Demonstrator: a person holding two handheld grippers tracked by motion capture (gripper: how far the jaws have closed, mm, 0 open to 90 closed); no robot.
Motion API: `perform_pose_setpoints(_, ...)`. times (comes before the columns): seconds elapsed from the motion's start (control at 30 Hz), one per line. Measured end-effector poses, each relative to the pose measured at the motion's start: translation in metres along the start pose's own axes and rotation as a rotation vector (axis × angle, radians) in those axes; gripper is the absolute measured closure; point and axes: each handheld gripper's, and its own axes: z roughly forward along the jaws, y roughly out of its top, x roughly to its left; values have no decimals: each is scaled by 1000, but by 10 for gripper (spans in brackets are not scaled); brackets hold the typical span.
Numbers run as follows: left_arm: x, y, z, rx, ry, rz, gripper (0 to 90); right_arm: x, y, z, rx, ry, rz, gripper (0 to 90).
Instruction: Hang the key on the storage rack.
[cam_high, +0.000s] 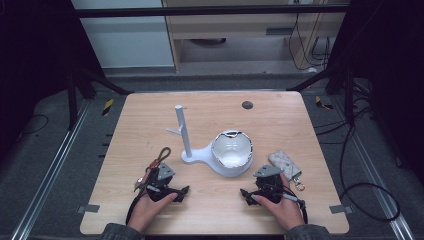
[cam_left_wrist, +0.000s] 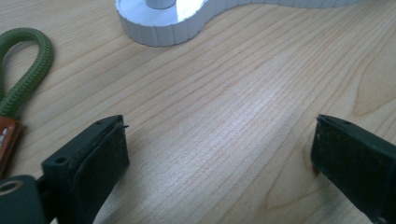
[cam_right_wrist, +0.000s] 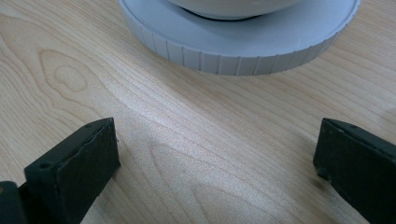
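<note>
On the wooden counter (cam_high: 150, 210) both the left gripper (cam_high: 161, 182) and the right gripper (cam_high: 266, 184) rest with jaws wide and nothing between them, the green cord keyring (cam_high: 159, 159) just beside the left, the patterned key pouch (cam_high: 285, 164) just beside the right, the white stand (cam_high: 200, 154) between.
</note>
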Motion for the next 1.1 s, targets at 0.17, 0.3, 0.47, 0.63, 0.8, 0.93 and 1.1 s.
perform_pose_setpoints(0.17,2,1,-6,-2,-16,-1,52,0,-2,-1,-2,-1,-1,3)
perform_pose_setpoints(0.3,12,7,-29,25,4,13,76,-1,-3,-3,4,0,9,3)
perform_pose_setpoints(0.47,30,14,-47,50,34,35,80,-1,-3,-3,1,1,8,3)
perform_pose_setpoints(0.63,48,19,-57,72,45,3,77,-1,-3,-3,1,0,5,3)
perform_pose_setpoints(0.8,67,25,-62,114,68,-31,82,0,-4,-4,3,0,9,3)
perform_pose_setpoints(0.93,83,33,-62,173,91,-51,111,0,-5,-5,-1,-3,10,3)
perform_pose_setpoints(1.1,97,40,-57,244,89,-75,140,-1,-5,-5,0,-2,7,3)
